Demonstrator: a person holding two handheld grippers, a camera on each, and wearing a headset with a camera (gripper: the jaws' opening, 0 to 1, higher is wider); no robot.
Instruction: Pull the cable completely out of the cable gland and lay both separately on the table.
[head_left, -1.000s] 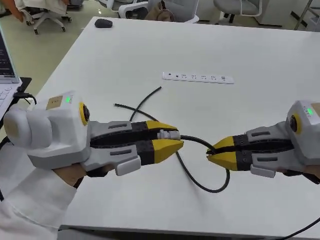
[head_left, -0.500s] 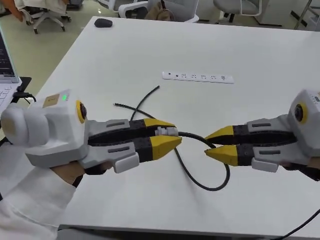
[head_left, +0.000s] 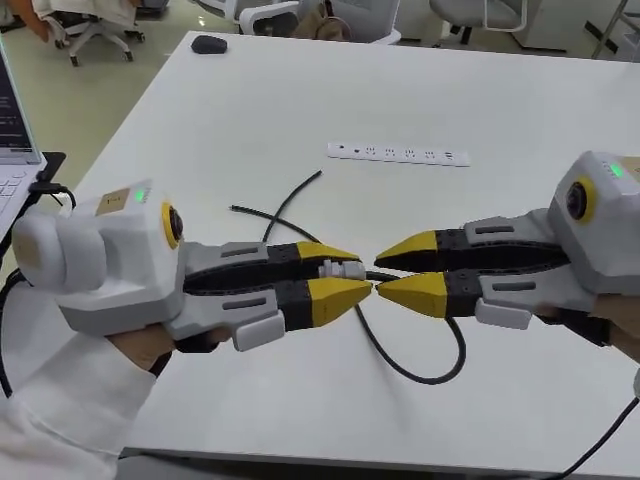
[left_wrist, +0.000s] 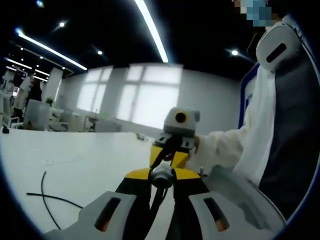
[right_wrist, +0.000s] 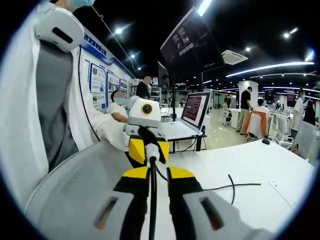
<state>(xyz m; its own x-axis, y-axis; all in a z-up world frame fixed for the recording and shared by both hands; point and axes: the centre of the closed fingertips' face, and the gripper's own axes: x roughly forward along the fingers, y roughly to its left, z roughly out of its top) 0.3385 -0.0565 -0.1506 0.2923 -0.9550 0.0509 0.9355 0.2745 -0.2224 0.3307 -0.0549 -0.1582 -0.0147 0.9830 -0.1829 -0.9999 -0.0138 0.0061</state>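
In the head view my left gripper (head_left: 358, 274) is shut on the small grey-white cable gland (head_left: 338, 269), held above the white table (head_left: 250, 110). The black cable (head_left: 420, 375) leaves the gland, loops down on the table and ends to the upper left. My right gripper (head_left: 381, 273) faces the left one tip to tip, jaws open above and below the cable right beside the gland. In the left gripper view the gland (left_wrist: 162, 175) sits between the yellow tips. In the right gripper view the cable (right_wrist: 152, 200) runs between the parted jaws toward the gland (right_wrist: 151, 152).
A white power strip (head_left: 398, 155) lies past the grippers in the middle of the table. A black mouse (head_left: 208, 44) sits at the far left corner, a laptop (head_left: 12, 110) at the left edge. Another dark cable (head_left: 600, 455) crosses the near right corner.
The right gripper let go of the cable, opened, and slid left along it until its tips nearly meet the left gripper's. The left gripper keeps holding the gland.
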